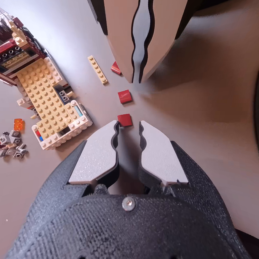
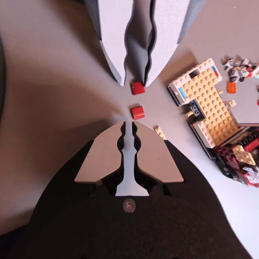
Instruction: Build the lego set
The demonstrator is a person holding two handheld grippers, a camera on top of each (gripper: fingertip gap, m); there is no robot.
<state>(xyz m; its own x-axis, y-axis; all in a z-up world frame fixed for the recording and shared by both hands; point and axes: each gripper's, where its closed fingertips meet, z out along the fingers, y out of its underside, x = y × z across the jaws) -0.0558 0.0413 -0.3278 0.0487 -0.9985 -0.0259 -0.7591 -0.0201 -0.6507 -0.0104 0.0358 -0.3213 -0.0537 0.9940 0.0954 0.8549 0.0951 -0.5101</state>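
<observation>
No legible text, label, number or sign anywhere in either view.

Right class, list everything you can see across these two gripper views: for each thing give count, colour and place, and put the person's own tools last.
Red tiles: three, dark red, in a loose row on the table between the two grippers; one lies partly behind the right gripper.
Long plate: one, tan, single row of studs, beside the red tiles.
Lego model: one, part-built, tan studded deck with white edging and dark red section, off to one side.
Orange piece: one, transparent, beside the model.
Pile of small parts: mostly grey, count unclear, next to the orange piece.
Table: one, grey.
Left gripper: open, at the nearest red tile.
Right gripper: narrowly open, empty.
</observation>
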